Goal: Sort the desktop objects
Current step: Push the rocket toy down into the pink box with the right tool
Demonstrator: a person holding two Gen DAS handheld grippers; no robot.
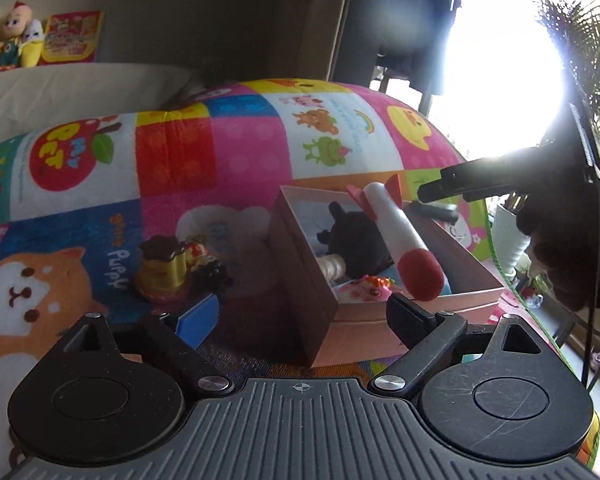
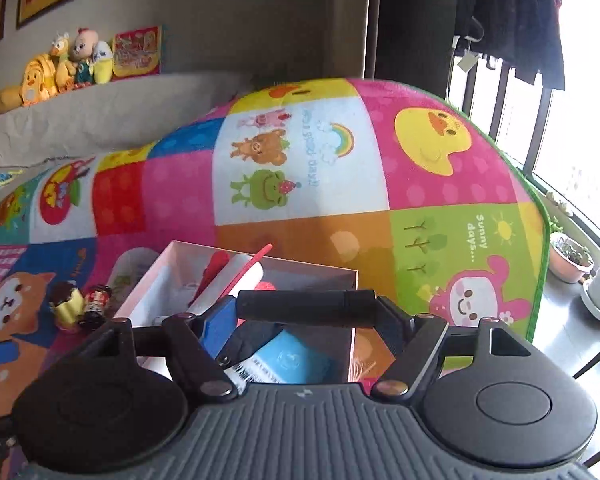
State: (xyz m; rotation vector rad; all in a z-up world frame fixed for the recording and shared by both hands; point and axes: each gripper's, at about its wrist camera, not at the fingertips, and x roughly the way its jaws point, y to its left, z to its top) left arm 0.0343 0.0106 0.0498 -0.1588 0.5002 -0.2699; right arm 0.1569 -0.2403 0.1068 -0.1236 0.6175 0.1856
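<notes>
A pink open box (image 1: pixel 476 294) stands on the colourful mat and holds a white rocket toy with a red nose (image 1: pixel 396 232), a black plush (image 1: pixel 356 236) and a pink figure (image 1: pixel 364 288). My left gripper (image 1: pixel 300 320) is open and empty just in front of the box. A pudding toy (image 1: pixel 162 270) and a small doll (image 1: pixel 204 264) lie left of the box. My right gripper (image 2: pixel 306 312) is shut on a black cylinder (image 2: pixel 306 308), held crosswise above the box (image 2: pixel 148 288). The right gripper with the black cylinder also shows in the left wrist view (image 1: pixel 472 184), over the box's far right corner.
The patchwork play mat (image 2: pixel 440 200) covers the surface, with its green edge at the right. A blue packet (image 2: pixel 292 360) lies in the box under my right gripper. Plush toys (image 2: pixel 68 64) sit on a grey sofa back. Potted plants (image 2: pixel 572 258) stand by the window.
</notes>
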